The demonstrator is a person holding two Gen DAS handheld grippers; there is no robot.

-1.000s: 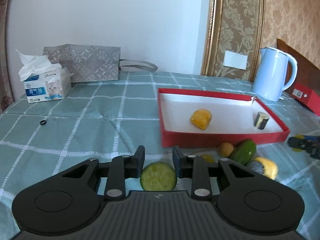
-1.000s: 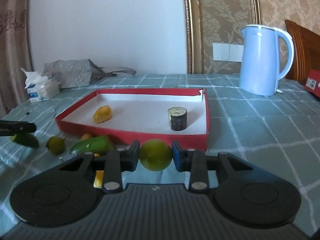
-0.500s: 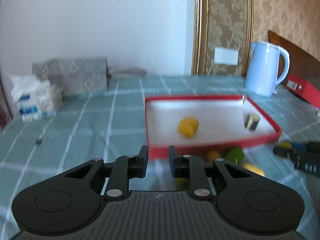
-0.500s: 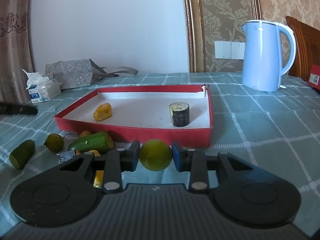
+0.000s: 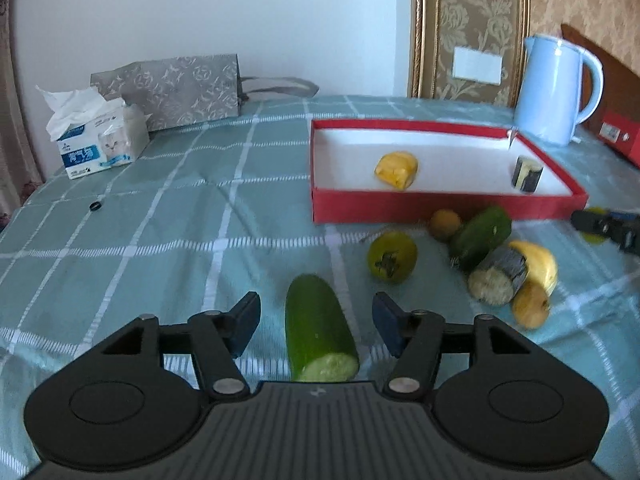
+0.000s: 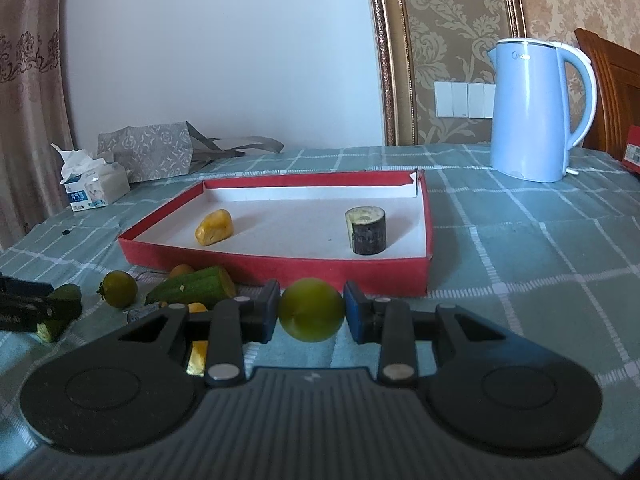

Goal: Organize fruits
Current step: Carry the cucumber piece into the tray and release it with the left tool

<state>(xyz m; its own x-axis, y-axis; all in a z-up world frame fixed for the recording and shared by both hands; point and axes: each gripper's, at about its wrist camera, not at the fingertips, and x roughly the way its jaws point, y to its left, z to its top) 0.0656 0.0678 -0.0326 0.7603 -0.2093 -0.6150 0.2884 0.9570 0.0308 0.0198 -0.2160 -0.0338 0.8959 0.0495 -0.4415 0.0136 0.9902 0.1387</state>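
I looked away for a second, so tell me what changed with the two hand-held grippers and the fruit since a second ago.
The left hand-held gripper let go of the cucumber piece: it was clamped a second ago and now lies on the tablecloth between wide-open fingers. The right hand-held gripper still holds the green round fruit. The red tray and its two pieces are unchanged.

Desk cloth (image 5: pixel 168 216): teal-green, white grid check. Tray (image 5: pixel 440 210): red walls, white floor. Inside it, a yellow chunk (image 5: pixel 397 169) and a black-skinned, cream-topped slice (image 6: pixel 365 231). Cucumber piece (image 5: pixel 318 330): dark green skin, pale green cut face. Round fruit (image 6: pixel 311 314): yellow-green. Kettle (image 6: pixel 534 110): pale blue. Bag (image 5: pixel 172 90): grey with a pale floral print. Hand-held gripper pads (image 6: pixel 354 316): blue.
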